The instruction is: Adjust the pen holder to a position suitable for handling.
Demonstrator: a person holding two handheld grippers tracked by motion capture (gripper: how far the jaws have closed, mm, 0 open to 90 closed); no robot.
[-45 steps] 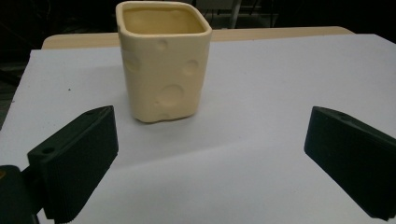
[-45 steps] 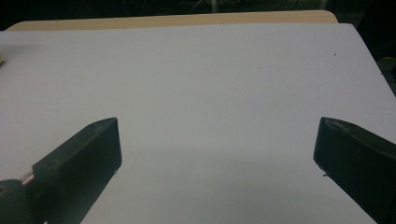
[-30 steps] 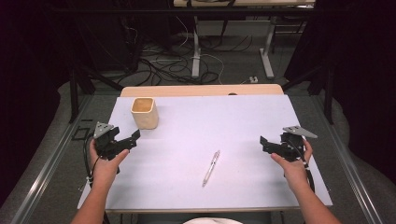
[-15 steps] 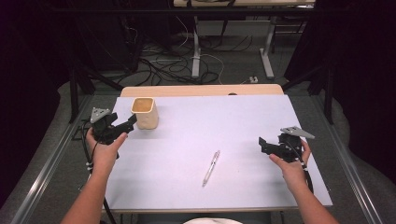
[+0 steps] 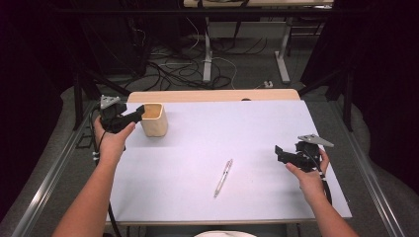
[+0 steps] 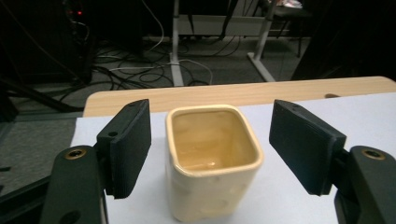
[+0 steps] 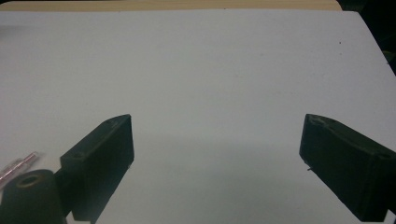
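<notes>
The left gripper [image 6: 210, 154] is straddling the cream cup [image 6: 214, 158] — jaws spread wide, not touching it — while the right gripper [image 7: 215, 163] is hovering agape near the pen [image 5: 223, 177].

Cream-yellow cup [image 6: 212, 161], black tongs [image 6: 210, 149], white table cover [image 5: 247, 148], light wood table edge [image 5: 212, 95], clear-silver pen [image 5: 223, 177].

Pen [image 7: 18, 164] cut by left edge
</notes>
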